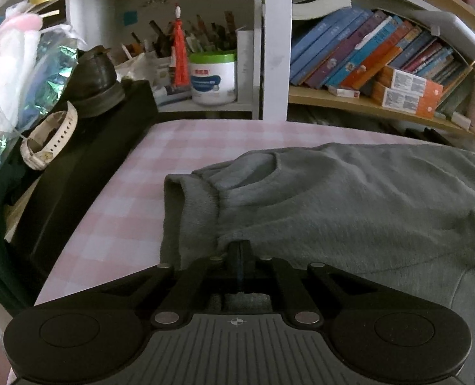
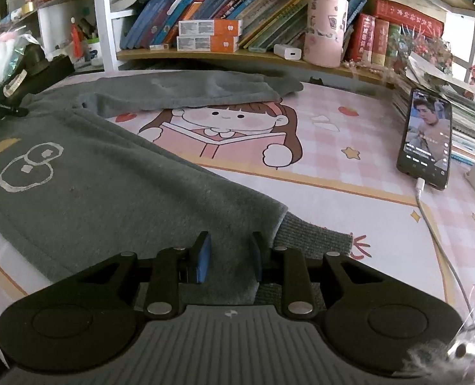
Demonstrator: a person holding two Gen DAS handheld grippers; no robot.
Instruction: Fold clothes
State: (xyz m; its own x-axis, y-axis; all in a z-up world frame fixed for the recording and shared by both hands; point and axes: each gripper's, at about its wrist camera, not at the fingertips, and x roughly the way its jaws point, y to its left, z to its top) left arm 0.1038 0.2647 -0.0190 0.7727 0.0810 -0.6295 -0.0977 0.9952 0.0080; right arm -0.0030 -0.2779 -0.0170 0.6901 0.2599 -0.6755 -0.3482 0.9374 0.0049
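Left gripper point(image 1: 239, 250): jaws pressed together, pinching a fold of the grey sweatshirt point(image 1: 349, 211) near its ribbed cuff point(image 1: 186, 211).
Right gripper point(image 2: 229, 256): jaws part-spread, sweatshirt hem between the blue pads point(image 2: 204, 263); contact looks firm, cloth bunched there.
Sweatshirt: spread across the pink checked desk mat point(image 2: 349, 192), sleeve point(image 2: 189, 91) lying toward 12 o'clock over the cartoon girl print point(image 2: 231, 134).
Around, right wrist view: phone point(image 2: 426, 138) at 2 o'clock, screen lit, white cable point(image 2: 436, 224) trailing toward 4 o'clock; pink cup point(image 2: 325, 30) on the shelf among books point(image 2: 205, 3).
Around, left wrist view: black box point(image 1: 87, 166) tight against the mat's edge at 9 o'clock, white wristwatch point(image 1: 50, 139) resting on it; white tub point(image 1: 213, 77) and red tassel point(image 1: 179, 54) at 12 o'clock.
Hard to make out: blurred shiny object point(image 2: 462, 346) at 4 o'clock, cut off by the frame.
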